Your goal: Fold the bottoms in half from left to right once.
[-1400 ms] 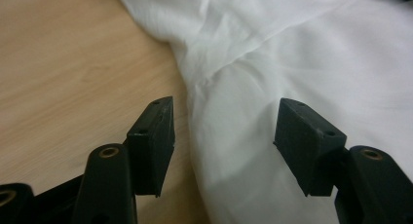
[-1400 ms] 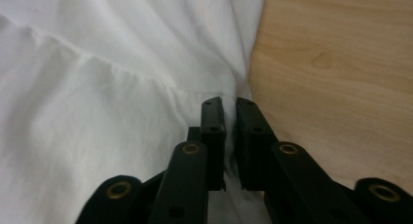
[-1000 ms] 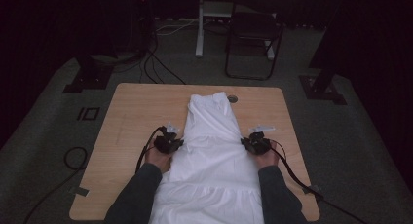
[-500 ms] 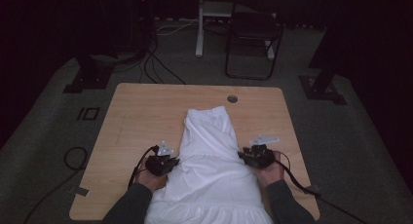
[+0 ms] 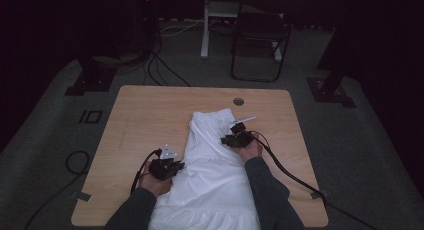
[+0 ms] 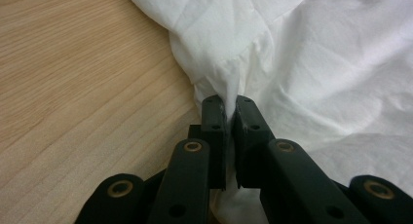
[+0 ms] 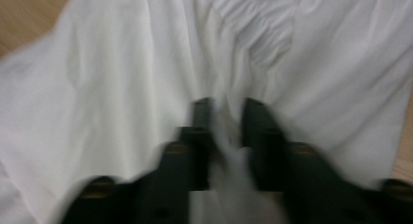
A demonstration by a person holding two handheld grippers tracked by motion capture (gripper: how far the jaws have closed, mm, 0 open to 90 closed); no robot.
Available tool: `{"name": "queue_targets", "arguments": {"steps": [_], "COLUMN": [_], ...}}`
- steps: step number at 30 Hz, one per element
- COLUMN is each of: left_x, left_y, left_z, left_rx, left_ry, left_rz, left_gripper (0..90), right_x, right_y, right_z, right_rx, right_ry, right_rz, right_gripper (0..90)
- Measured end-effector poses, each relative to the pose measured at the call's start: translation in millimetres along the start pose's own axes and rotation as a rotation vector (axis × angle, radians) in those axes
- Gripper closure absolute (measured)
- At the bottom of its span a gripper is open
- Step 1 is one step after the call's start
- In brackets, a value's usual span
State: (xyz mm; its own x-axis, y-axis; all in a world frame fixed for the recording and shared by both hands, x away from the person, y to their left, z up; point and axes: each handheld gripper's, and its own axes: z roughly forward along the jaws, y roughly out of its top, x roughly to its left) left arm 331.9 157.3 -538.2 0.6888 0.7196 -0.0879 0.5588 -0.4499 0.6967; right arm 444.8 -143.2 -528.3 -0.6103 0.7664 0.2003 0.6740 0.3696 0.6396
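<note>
A white garment (image 5: 215, 175) lies lengthwise on the wooden table (image 5: 145, 115), its lower part hanging over the near edge between the person's forearms. My left gripper (image 5: 177, 165) is at the garment's left edge. In the left gripper view its jaws (image 6: 230, 104) are pinched tight on a fold of the white cloth (image 6: 316, 63). My right gripper (image 5: 226, 139) is farther up, on the garment's upper right part. Its view is blurred. Its jaws (image 7: 228, 107) have just been closing, and a bunched ridge of the cloth (image 7: 122, 87) fills the gap between them.
A round cable hole (image 5: 238, 101) sits in the table near the far edge. The right gripper's cable (image 5: 290, 175) trails over the table's right corner. On the dark floor beyond are a chair (image 5: 260, 45), black stand bases (image 5: 92, 77) and loose cables.
Both grippers first drew the garment toward the near edge. The right gripper then went forward to the garment's upper right part, while the left stayed put at the left edge.
</note>
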Motion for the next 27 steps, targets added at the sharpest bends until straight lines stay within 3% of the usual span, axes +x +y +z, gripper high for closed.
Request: {"name": "queue_targets", "arguments": {"steps": [1, 4, 8, 9, 11, 12, 13, 15, 17, 19, 22, 23, 24, 27], "left_x": [-0.2, -0.6, -1.7, -2.0, -2.6, -3.0, -3.1, -3.5, -3.4, -3.4, -3.7, -4.7, -5.1, -5.5], "left_y": [0.1, 0.6, 1.2, 1.4, 1.6, 1.7, 1.6, 1.5, 1.5, 1.5, 1.7, 2.1, 2.2, 2.2], "left_z": [0.1, 0.5, 1.2, 1.5, 2.0, 2.3, 2.5, 2.6, 2.7, 2.8, 3.0, 3.6, 3.8, 4.0], "left_rx": [0.0, 0.001, 0.0, -0.001, -0.002, -0.003, -0.005, -0.006, -0.007, -0.007, -0.009, -0.009, -0.01, -0.011], "left_ry": [0.001, 0.003, 0.01, 0.01, 0.013, 0.014, 0.011, 0.009, 0.005, 0.0, 0.001, 0.004, 0.007, 0.009], "left_rz": [0.0, -0.002, -0.001, -0.001, 0.003, 0.004, 0.003, 0.005, 0.005, 0.005, 0.005, 0.009, 0.01, 0.011], "left_gripper": [84.8, 85.0, 84.9, 84.7, 84.0, 83.6, 82.4, 80.1, 79.2, 77.7, 76.6, 76.6, 75.5, 75.0], "right_x": [0.5, 4.2, 8.0, 7.2, 2.1, -0.4, -5.8, -13.6, -23.2, -29.0, -31.7, -31.7, -35.0, -36.8], "right_y": [0.0, 7.9, 29.5, 33.5, 37.3, 37.4, 36.4, 30.6, 24.4, 19.3, 19.0, 19.0, 24.4, 31.4], "right_z": [-1.2, -18.8, -56.8, -60.9, -60.1, -56.3, -46.0, -25.9, -11.6, -8.5, -12.7, -12.7, -23.7, -28.1], "right_rx": [0.005, -0.042, -0.197, -0.211, -0.239, -0.233, -0.191, -0.122, -0.069, -0.08, -0.108, -0.108, -0.192, -0.251], "right_ry": [-0.015, -0.073, -0.218, -0.27, -0.311, -0.321, -0.347, -0.378, -0.292, -0.213, -0.197, -0.197, -0.168, -0.151], "right_rz": [-0.023, -0.087, -0.201, -0.225, -0.256, -0.258, -0.247, -0.22, -0.122, -0.06, -0.026, -0.026, 0.018, 0.088], "right_gripper": [86.2, 88.0, 88.0, 88.0, 87.9, 87.7, 86.9, 77.6, 66.0, 61.9, 60.0, 55.6, 53.7, 53.2]}}
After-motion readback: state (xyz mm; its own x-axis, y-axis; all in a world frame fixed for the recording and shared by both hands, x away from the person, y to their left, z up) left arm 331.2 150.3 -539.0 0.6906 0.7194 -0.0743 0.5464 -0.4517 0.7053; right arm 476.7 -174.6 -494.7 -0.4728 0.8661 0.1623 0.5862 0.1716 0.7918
